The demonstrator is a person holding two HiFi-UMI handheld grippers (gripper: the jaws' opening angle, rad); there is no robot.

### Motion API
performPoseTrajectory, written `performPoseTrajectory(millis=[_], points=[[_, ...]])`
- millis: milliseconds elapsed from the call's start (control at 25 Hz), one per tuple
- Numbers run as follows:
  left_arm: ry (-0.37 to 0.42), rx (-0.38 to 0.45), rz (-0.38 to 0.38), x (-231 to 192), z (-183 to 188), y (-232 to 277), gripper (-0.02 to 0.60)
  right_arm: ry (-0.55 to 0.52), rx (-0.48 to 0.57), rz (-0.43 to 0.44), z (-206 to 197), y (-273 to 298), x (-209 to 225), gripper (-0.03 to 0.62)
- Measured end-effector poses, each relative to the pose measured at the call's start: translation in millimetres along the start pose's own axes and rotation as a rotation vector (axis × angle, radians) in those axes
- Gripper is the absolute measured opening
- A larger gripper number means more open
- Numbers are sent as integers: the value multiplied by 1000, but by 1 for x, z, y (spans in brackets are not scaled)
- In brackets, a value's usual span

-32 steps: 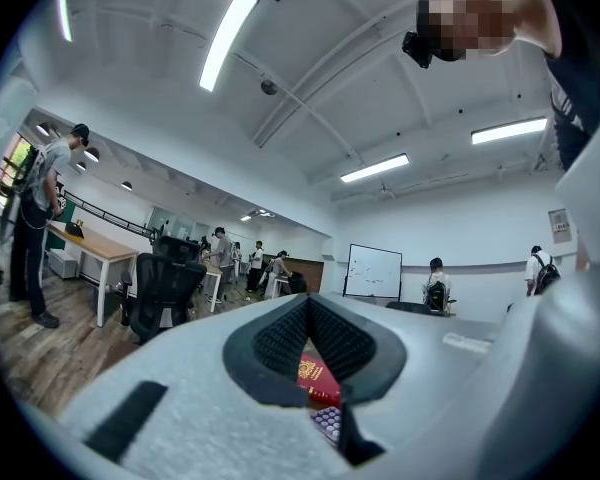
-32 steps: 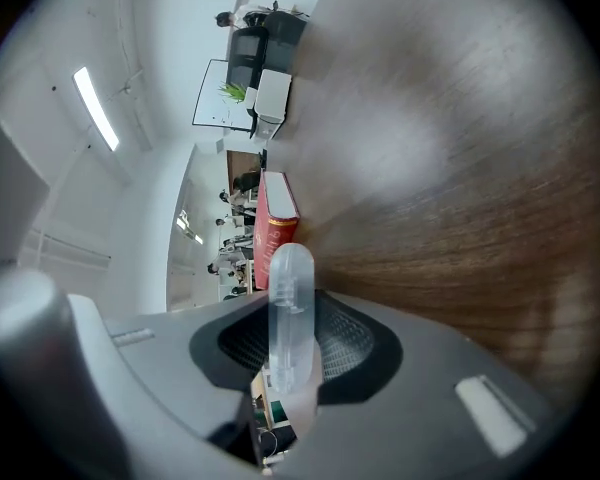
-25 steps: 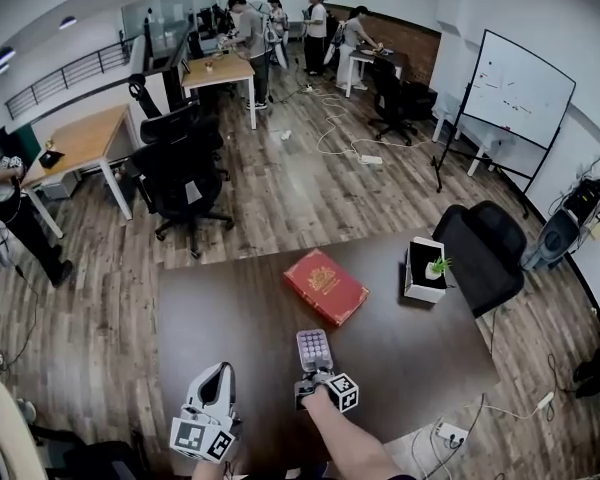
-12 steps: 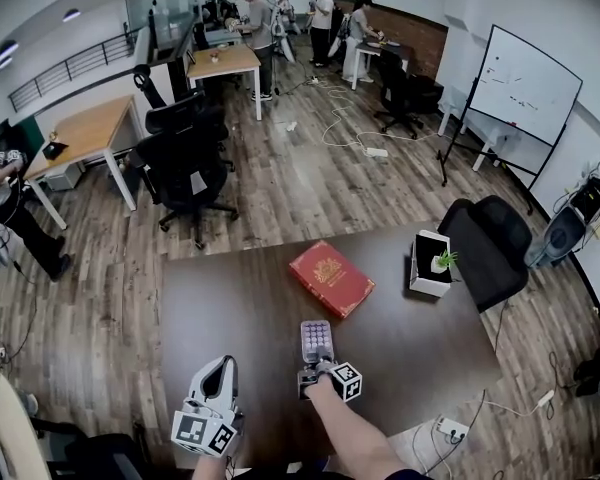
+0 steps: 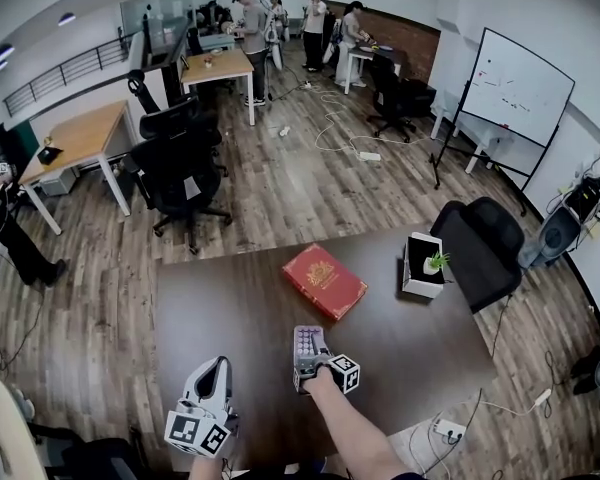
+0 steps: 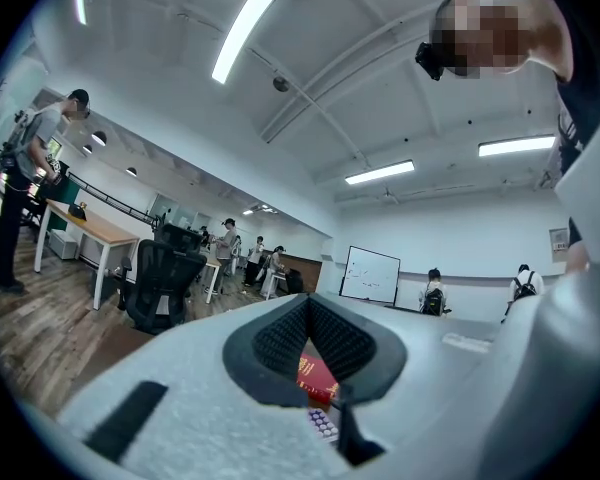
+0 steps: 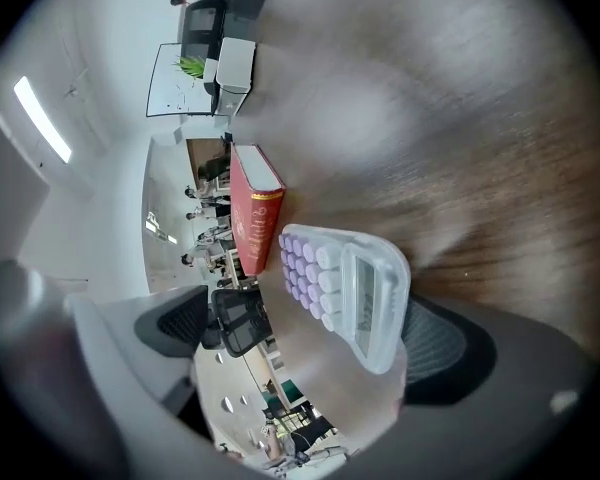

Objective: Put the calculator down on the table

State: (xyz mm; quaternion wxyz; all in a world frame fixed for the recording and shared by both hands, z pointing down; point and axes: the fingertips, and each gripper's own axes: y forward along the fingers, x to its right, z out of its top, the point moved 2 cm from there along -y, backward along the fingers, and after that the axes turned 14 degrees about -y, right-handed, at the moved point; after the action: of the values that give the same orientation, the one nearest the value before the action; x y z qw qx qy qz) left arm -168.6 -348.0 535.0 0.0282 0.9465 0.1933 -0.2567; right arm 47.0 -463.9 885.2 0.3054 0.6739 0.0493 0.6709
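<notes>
The pale calculator (image 5: 306, 346) with lilac keys sits over the dark wooden table (image 5: 220, 308), near the front edge and just short of the red book (image 5: 323, 281). In the right gripper view the calculator (image 7: 345, 293) is tilted on its edge and leans on one pad, while the other pad stands well off it. My right gripper (image 5: 307, 365) (image 7: 312, 353) is opening, with the calculator between its jaws but not pressed. My left gripper (image 5: 216, 370) (image 6: 310, 313) hangs to the left, shut and empty. Past its tips show the book (image 6: 318, 378) and some keys.
A white box with a small green plant (image 5: 423, 266) stands at the table's right edge, with a black office chair (image 5: 485, 248) behind it. More chairs, desks, a whiteboard and several people are farther back on the wooden floor.
The right gripper's jaws have spread apart and let go of the calculator, which now tips to the left. The right hand shifted slightly. The left gripper has stayed in place.
</notes>
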Motion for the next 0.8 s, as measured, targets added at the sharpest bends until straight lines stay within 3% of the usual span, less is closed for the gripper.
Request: performPoseTrajectory(millis=[200,400,640,800], points=[[-10,8,-10,3,5,4,-5,12,3,-22,0,-12,-6,600],[-29,11,14,-4,4,2,-5,31,2,34,1,-32,-20,603],[-23,15,4,2,2,5,-5,11,-4,161,3,-49,-58,603],[-15,6,-6,6,-1,10,-5,-31,-5,309,9,-67,-103,603]])
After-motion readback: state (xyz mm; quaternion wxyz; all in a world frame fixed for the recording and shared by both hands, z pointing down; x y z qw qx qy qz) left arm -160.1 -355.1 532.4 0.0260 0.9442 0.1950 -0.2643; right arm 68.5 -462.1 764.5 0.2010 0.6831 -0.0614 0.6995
